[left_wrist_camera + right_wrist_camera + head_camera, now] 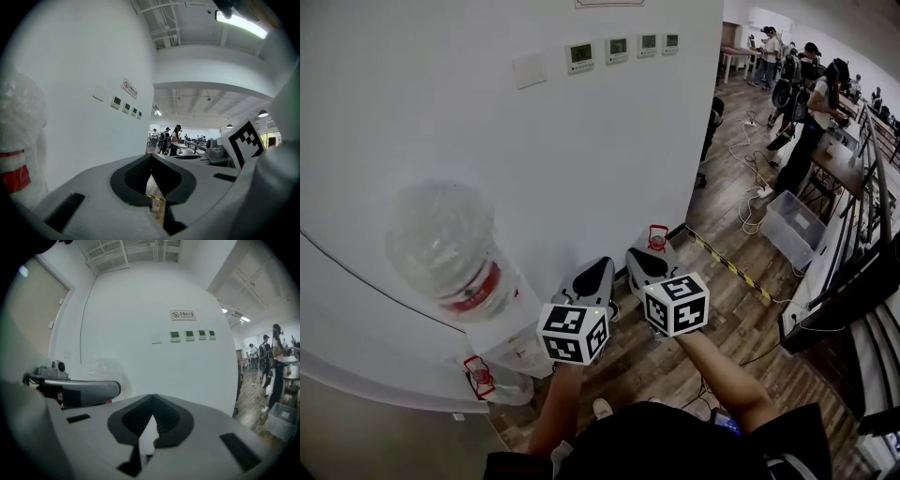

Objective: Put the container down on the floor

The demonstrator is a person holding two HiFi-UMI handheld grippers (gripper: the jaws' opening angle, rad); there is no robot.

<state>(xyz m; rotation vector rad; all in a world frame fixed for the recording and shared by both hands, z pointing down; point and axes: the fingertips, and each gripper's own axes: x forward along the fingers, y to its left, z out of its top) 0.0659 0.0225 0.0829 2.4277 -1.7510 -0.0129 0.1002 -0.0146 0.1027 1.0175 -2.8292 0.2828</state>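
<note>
Left tool (151, 158), right tool (153, 399) both clenched, empty; one big water bottle (445, 246); four wall panels (623, 47)

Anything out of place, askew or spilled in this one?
Only minor: loose cables trail across the wood floor beside a clear bin. The water bottle sits on its dispenser; nothing spilled or damaged shows.

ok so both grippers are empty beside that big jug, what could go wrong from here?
1. The jug is big, looks film-wrapped and sits high on the dispenser. The left gripper and right gripper are both shut and small beside it, so a grip may slip.
2. A red-handled item sits on the floor and could crowd the set-down spot.
</note>
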